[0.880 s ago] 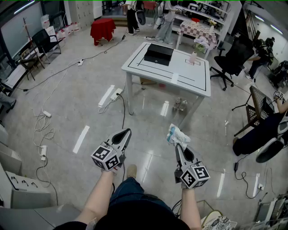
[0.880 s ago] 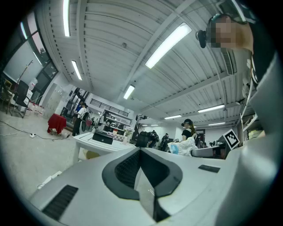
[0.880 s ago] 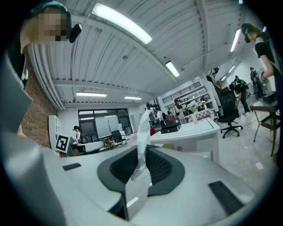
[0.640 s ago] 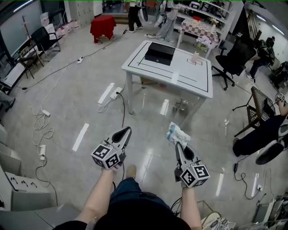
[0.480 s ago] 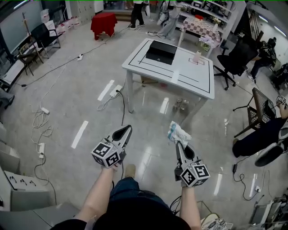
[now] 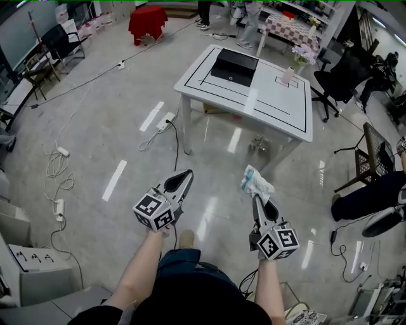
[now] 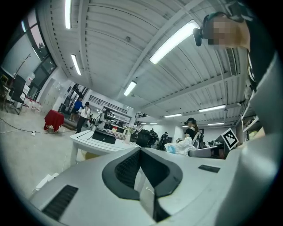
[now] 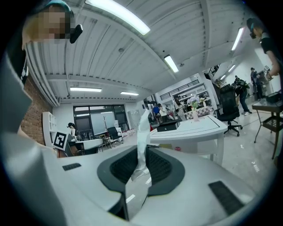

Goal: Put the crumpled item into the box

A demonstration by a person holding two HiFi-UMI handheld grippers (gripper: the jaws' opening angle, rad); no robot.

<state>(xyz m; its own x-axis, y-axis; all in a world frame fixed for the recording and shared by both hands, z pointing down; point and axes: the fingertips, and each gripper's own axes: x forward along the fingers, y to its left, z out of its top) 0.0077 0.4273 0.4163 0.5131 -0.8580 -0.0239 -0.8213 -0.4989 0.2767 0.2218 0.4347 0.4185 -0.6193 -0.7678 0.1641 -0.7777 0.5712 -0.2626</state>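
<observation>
The fingers [image 8: 164, 171] of the right gripper [image 6: 257, 198] pinch the crumpled item [image 6: 256, 182] (a white-blue wad) just right of middle. On the left gripper [image 6: 184, 178] they are pressed together, empty. The table [image 6: 279, 101] and box [image 6: 235, 66] up top look nearer now, so it's getting close. The wad's long side points up toward them.

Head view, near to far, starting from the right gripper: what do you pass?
right gripper → crumpled item pinched in its jaws → white table → black box on the table's far side → red-draped table
</observation>
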